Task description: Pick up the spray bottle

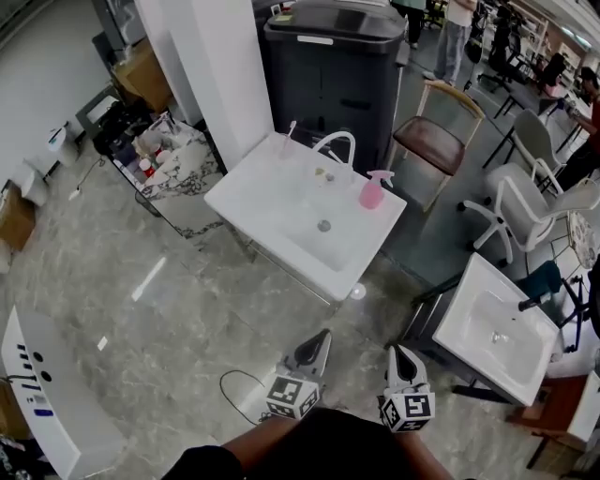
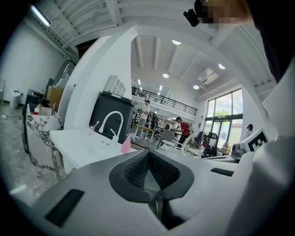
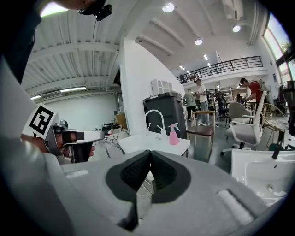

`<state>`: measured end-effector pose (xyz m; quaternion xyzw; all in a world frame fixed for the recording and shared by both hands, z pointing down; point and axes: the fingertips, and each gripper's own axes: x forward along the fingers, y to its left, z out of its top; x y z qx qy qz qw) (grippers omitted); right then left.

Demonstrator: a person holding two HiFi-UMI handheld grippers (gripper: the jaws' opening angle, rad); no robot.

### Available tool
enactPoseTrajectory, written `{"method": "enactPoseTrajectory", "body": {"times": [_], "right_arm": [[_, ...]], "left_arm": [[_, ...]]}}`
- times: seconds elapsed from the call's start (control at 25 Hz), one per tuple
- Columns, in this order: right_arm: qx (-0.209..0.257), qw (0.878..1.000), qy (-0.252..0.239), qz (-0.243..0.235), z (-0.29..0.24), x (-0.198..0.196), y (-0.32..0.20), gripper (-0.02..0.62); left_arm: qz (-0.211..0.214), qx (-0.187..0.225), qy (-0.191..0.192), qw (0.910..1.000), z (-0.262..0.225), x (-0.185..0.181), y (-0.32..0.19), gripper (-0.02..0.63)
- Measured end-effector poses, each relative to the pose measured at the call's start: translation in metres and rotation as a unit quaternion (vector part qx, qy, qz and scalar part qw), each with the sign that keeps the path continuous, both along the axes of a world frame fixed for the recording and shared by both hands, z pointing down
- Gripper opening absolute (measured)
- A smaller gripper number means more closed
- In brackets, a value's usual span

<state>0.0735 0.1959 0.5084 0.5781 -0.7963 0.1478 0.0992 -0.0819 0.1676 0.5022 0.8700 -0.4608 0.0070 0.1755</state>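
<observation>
Left of the sink (image 1: 281, 220), a heap of clutter (image 1: 159, 150) is shown too small to be told apart. On the sink's rim, small specks (image 1: 323, 173) beside the tap (image 1: 335, 142) cannot be identified, and the spray bottle (image 1: 373, 190) is rendered too small for any label to be read. Behind the sink, people (image 1: 457, 28) are cut off by the top edge. In front of the sink, the person's forearms (image 1: 255, 441) are cropped by the bottom edge.
</observation>
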Motion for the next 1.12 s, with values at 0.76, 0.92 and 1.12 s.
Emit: {"method": "enactPoseTrajectory", "body": {"times": [0.76,0.92,1.12], "right_arm": [[-0.004,0.997,0.035,0.069,-0.007,-0.055,-0.148,-0.002],[-0.008,0.997,0.027,0.074,-0.003,-0.053,-0.162,-0.002],[0.010,0.997,0.000,0.070,-0.001,-0.054,-0.191,-0.002]], "left_arm": [[0.081,-0.006,-0.013,0.9966,0.020,-0.047,-0.160,0.017],[0.093,-0.003,-0.027,0.9953,0.029,-0.046,-0.177,0.017],[0.103,-0.006,-0.036,0.9940,0.037,-0.040,-0.197,0.017]]}}
